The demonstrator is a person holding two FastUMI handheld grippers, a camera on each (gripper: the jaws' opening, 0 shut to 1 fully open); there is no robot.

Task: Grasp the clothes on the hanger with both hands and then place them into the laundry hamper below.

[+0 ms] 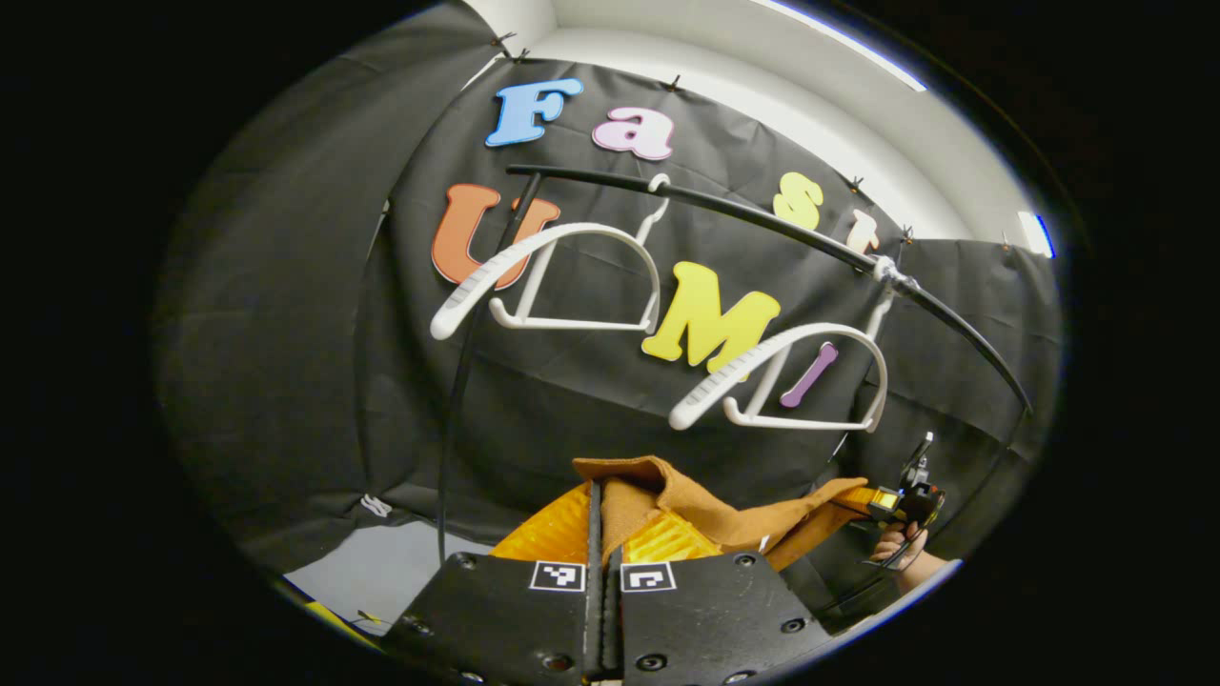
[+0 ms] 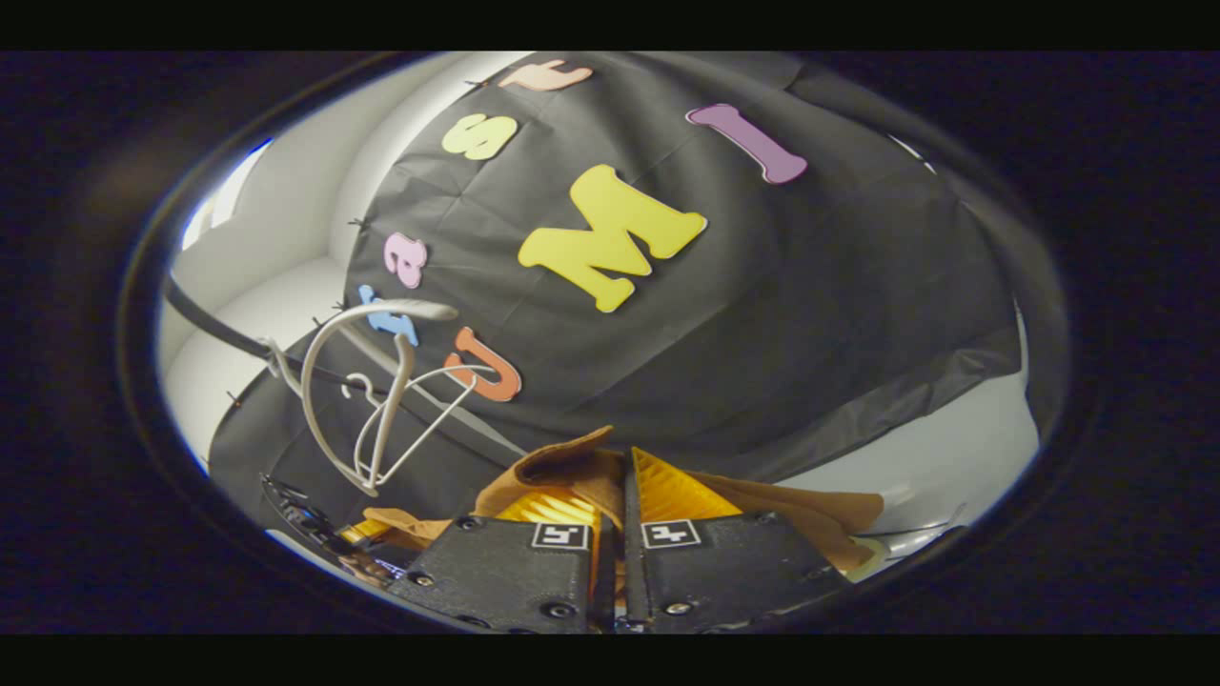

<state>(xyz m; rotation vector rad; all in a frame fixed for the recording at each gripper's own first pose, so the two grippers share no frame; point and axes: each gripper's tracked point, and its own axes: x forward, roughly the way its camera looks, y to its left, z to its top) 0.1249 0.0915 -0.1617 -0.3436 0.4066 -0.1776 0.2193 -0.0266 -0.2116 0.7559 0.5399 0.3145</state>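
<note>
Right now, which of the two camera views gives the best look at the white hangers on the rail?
The left gripper view: both white hangers hang bare and side by side on the black rail. The right gripper view shows them small, overlapping, near its edge.

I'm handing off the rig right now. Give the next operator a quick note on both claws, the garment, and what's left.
Left claw: shut on the brown garment.
Right claw: shut on the same garment, at another part of it.
Both white hangers hang bare on the black rail; the garment is off and held below them.
Done: grasp and removal. Left: lower it into the hamper and release.
</note>
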